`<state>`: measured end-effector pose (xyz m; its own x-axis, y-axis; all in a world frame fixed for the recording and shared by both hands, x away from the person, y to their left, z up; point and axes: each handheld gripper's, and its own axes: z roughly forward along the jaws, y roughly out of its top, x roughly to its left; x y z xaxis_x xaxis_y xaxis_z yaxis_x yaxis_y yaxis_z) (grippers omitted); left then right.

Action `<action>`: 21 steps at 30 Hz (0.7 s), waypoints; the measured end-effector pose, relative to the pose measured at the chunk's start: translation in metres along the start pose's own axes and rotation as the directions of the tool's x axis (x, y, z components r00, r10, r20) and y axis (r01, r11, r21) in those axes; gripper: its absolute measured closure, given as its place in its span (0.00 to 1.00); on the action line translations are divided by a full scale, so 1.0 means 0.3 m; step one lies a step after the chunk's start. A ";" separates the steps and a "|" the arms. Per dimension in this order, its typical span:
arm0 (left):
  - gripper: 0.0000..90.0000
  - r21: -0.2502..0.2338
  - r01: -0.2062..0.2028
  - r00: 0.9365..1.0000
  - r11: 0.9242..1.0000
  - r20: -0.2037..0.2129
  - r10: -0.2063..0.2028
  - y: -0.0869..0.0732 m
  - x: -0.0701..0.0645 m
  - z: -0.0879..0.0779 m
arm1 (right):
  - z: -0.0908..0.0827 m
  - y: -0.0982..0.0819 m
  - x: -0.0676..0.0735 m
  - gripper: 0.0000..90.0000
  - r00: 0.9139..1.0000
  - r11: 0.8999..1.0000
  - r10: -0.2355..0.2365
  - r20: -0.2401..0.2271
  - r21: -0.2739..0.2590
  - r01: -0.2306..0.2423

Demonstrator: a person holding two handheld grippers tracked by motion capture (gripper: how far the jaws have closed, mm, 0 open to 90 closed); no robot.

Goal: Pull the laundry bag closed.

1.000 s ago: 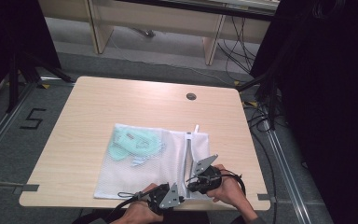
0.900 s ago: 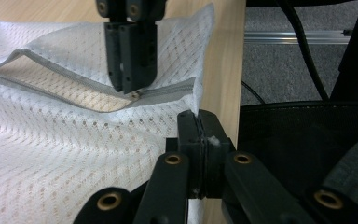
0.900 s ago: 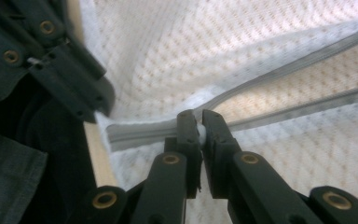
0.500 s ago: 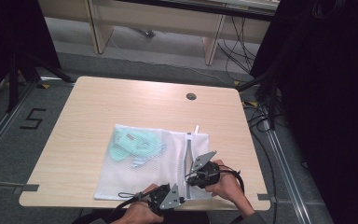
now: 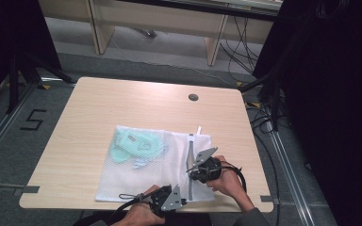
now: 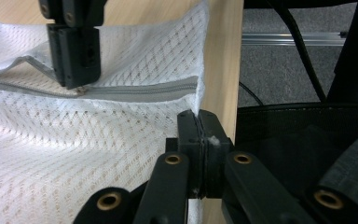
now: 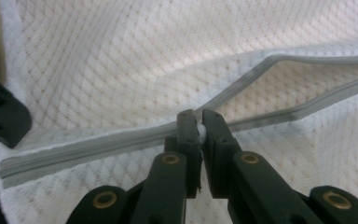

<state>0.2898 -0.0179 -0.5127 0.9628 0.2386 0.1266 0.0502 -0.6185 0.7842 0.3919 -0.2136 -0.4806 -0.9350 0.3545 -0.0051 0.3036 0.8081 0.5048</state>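
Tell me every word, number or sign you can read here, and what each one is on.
"5": black figure marked on the grey floor left of the table.
The pale green item inside the white mesh bag has a small patch; too blurred to read.
Nothing else legible.

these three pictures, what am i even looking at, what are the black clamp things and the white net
A person sits at a wooden table and holds a hand-operated gripper in each hand; there is no robot arm. The high view looks down from above the person. The other two pictures come from small cameras riding on each gripper, looking along its black jaws.

On the table lies a white mesh laundry bag with a grey zipper and pale green clothing inside.

The left gripper is shut on the bag's corner at the zipper's end, by the table's near edge. The right gripper is shut on what appears to be the zipper pull, where the closed stretch meets the open part. It looks like one holds the bag steady while the other works the zipper.
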 end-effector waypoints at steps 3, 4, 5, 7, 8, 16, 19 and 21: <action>0.99 0.016 -0.019 1.000 1.000 -0.002 0.019 0.002 0.005 -0.004 | 0.003 0.005 -0.008 0.96 1.000 1.000 0.006 0.012 0.005 -0.006; 0.99 0.008 -0.006 1.000 1.000 0.003 0.006 0.001 0.004 -0.003 | 0.008 0.007 -0.014 0.96 1.000 1.000 -0.011 0.000 0.002 0.011; 0.99 -0.003 0.007 1.000 1.000 0.000 -0.007 0.000 0.003 0.000 | 0.009 0.008 -0.014 0.96 1.000 1.000 -0.008 0.004 0.006 0.008; 0.99 0.001 0.007 1.000 1.000 0.003 -0.007 -0.001 0.004 -0.001 | 0.011 0.011 -0.018 0.96 1.000 1.000 0.001 0.000 0.003 -0.001; 0.99 0.000 0.006 1.000 1.000 0.004 -0.006 0.000 0.001 -0.001 | 0.015 0.013 -0.024 0.96 1.000 1.000 -0.025 0.002 -0.006 0.025; 0.99 0.003 0.005 1.000 1.000 0.013 -0.005 -0.001 0.000 0.000 | 0.022 0.021 -0.048 0.96 1.000 1.000 -0.011 0.027 0.010 0.011; 0.99 0.013 -0.002 1.000 1.000 0.014 0.002 0.000 0.003 -0.003 | 0.025 0.027 -0.058 0.96 0.999 1.000 -0.012 0.035 0.005 0.012; 0.99 0.013 -0.004 1.000 1.000 0.012 0.004 0.000 0.003 -0.003 | 0.022 0.031 -0.067 0.96 0.999 1.000 -0.004 0.044 -0.003 0.004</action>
<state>0.2905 -0.0170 -0.5122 0.9662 0.2270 0.1224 0.0496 -0.6292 0.7756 0.4148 -0.2100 -0.4816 -0.9272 0.3718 -0.0449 0.2994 0.8080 0.5074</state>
